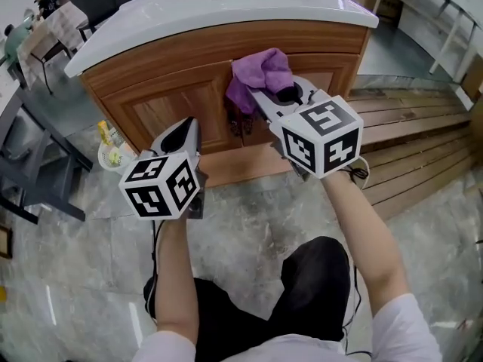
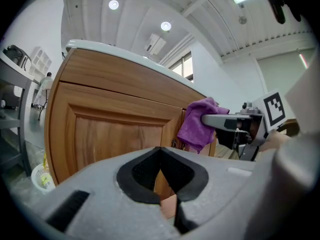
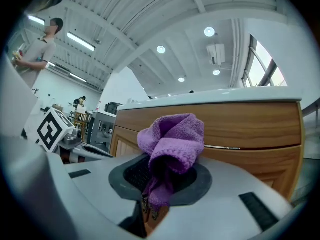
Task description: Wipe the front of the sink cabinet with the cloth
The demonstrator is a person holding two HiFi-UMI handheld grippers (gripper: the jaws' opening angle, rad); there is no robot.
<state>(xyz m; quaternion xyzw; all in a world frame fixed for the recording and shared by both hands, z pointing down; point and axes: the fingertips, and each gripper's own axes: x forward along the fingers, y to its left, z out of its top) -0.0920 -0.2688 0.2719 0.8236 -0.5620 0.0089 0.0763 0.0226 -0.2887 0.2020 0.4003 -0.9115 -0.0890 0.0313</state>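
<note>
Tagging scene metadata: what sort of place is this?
Likely a workshop or showroom hall, not a home bathroom: the sink cabinet stands out on an open stone floor, wooden planking lies beside it, and a ribbed industrial roof with strip lights spans overhead.

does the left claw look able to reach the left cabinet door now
Likely yes: the left claw, shut and empty, points at the left cabinet door with nothing between them. The right claw and purple cloth sit to its right.

The purple cloth point(image 1: 260, 75) sits in the right gripper point(image 1: 255, 100), against the front of the wooden sink cabinet point(image 1: 170, 104). The left gripper point(image 1: 190, 129) hangs to its left, nearer the person.
</note>
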